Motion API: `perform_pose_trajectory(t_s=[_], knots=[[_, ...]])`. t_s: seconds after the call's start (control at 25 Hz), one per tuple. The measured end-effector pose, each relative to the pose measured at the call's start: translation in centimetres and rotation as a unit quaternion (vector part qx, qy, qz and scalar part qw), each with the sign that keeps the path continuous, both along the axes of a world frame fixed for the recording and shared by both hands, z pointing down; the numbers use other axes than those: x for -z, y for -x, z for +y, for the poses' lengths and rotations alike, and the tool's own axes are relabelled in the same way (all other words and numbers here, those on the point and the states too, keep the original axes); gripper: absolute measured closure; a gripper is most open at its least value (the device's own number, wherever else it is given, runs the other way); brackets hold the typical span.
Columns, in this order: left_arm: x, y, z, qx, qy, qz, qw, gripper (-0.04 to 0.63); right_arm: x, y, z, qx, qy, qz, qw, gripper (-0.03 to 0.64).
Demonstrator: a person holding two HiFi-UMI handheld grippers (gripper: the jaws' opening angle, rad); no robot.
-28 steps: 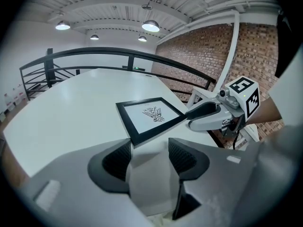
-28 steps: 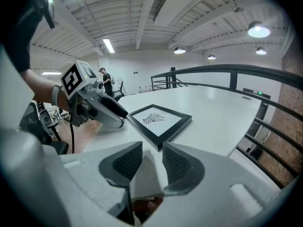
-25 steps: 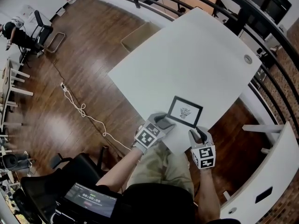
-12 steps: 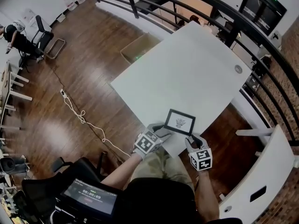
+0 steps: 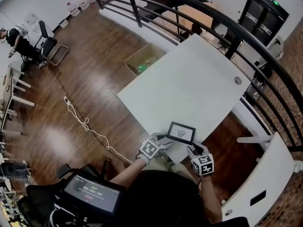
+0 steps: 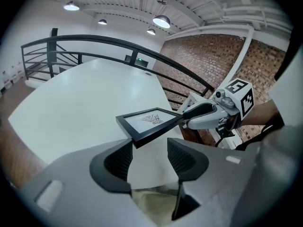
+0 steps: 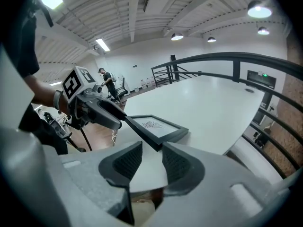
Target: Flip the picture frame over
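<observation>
The black picture frame (image 5: 181, 132) with a sketch facing up is at the near edge of the white table (image 5: 189, 79). My left gripper (image 5: 163, 138) is at its near left corner. In the left gripper view that corner (image 6: 138, 138) sits between the closing jaws (image 6: 147, 150); it rests against the left pad and the right pad stands apart. My right gripper (image 5: 195, 147) holds the near right corner. In the right gripper view both pads (image 7: 152, 156) press the corner of the frame (image 7: 151, 124). The frame's near edge is raised off the table.
A cardboard box (image 5: 144, 60) stands on the wood floor left of the table. A black railing (image 5: 213, 13) curves behind it. A white bench (image 5: 265, 174) is at the right, a cable (image 5: 80, 122) lies on the floor, and a tablet screen (image 5: 90, 193) is at bottom left.
The head view has drawn back, so table and frame look smaller. Both grippers have stayed at the frame's near corners and risen a little with it.
</observation>
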State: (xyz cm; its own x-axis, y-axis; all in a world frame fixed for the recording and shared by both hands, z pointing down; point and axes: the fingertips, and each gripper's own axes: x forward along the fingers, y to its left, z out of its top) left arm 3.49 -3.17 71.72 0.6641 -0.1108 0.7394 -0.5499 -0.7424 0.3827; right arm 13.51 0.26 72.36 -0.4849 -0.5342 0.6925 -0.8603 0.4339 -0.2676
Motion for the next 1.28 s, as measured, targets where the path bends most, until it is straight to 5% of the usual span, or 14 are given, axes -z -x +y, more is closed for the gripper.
perform_pose_trajectory(t_s=[0.4,1.28], knots=[[2.1,0.8,-1.1,-0.001,0.023,0.007,0.9997,0.357,2.3,0.9,-1.1,0.033,0.017,0.002,0.999,0.500],[4.0,-0.7,-5.1,-0.008,0.025,0.013,0.9996,0.367,3.4,-1.2,-6.1,0.017,0.017,0.003,1.000,0.500]])
